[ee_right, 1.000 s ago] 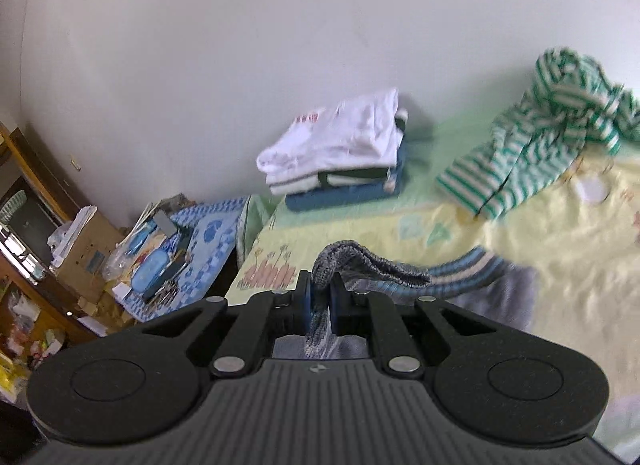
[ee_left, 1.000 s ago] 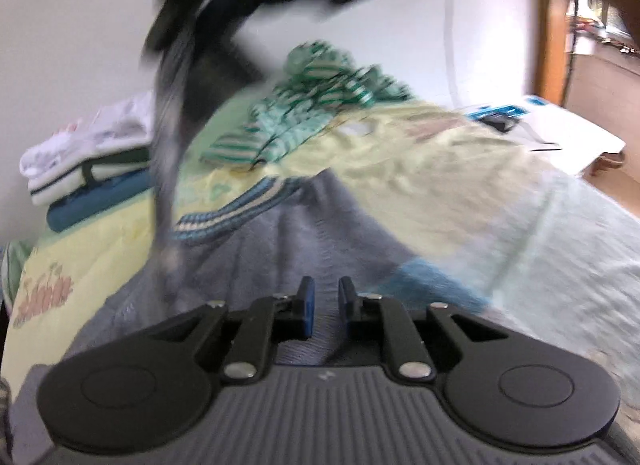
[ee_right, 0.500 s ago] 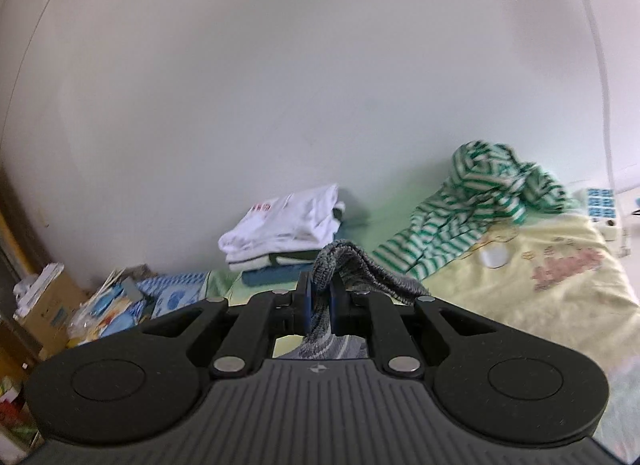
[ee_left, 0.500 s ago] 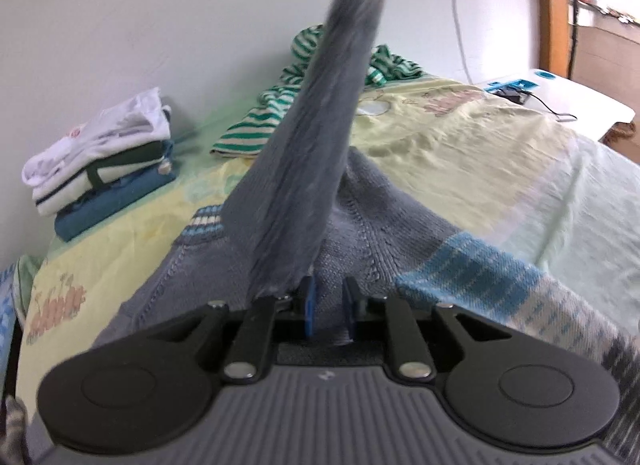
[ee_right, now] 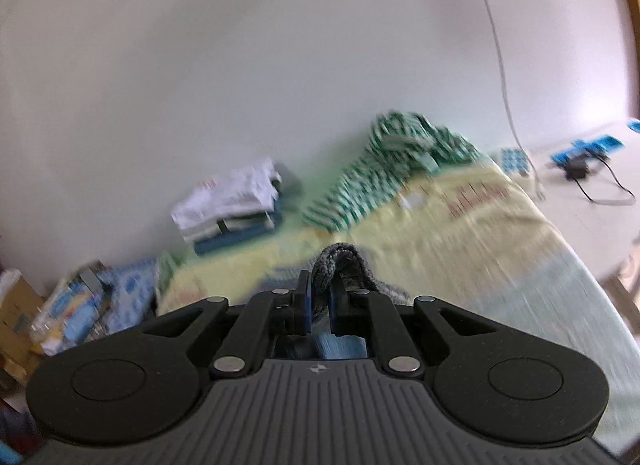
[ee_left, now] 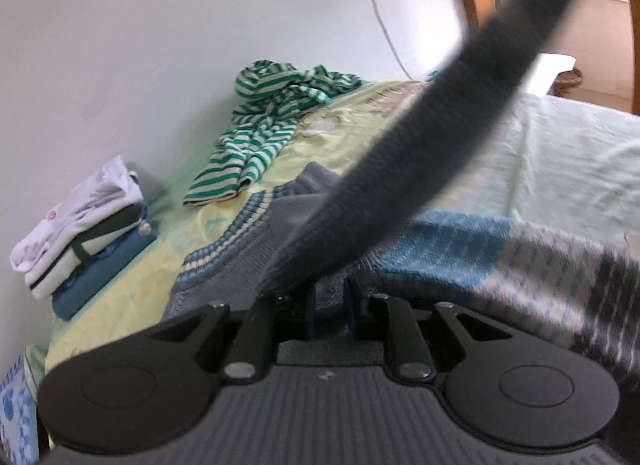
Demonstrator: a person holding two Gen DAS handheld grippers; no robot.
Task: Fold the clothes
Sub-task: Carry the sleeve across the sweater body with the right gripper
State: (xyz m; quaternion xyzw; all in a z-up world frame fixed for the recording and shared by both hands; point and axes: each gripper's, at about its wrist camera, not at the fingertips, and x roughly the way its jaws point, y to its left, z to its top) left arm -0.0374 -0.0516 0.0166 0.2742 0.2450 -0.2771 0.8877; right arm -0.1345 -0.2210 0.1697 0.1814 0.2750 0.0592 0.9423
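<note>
A grey knitted sweater (ee_left: pixel 248 253) with blue and cream stripes lies on the yellow bedsheet (ee_left: pixel 132 297). My left gripper (ee_left: pixel 329 297) sits low on the sweater, jaws narrowly apart with grey knit between them. One grey sleeve (ee_left: pixel 432 145) stretches up to the top right across the left wrist view. My right gripper (ee_right: pixel 320 297) is shut on the end of that sleeve (ee_right: pixel 340 261) and holds it high above the bed.
A stack of folded clothes (ee_left: pixel 80 233) sits by the white wall, also in the right wrist view (ee_right: pixel 232 205). A crumpled green-striped garment (ee_left: pixel 264 121) lies behind the sweater. A cluttered side table (ee_right: pixel 80 297) stands left of the bed, a white table (ee_right: pixel 588 185) with cables right.
My right gripper has lifted the sleeve higher and swung it to the right. The sleeve now crosses the left wrist view diagonally. The left gripper has stayed on the sweater.
</note>
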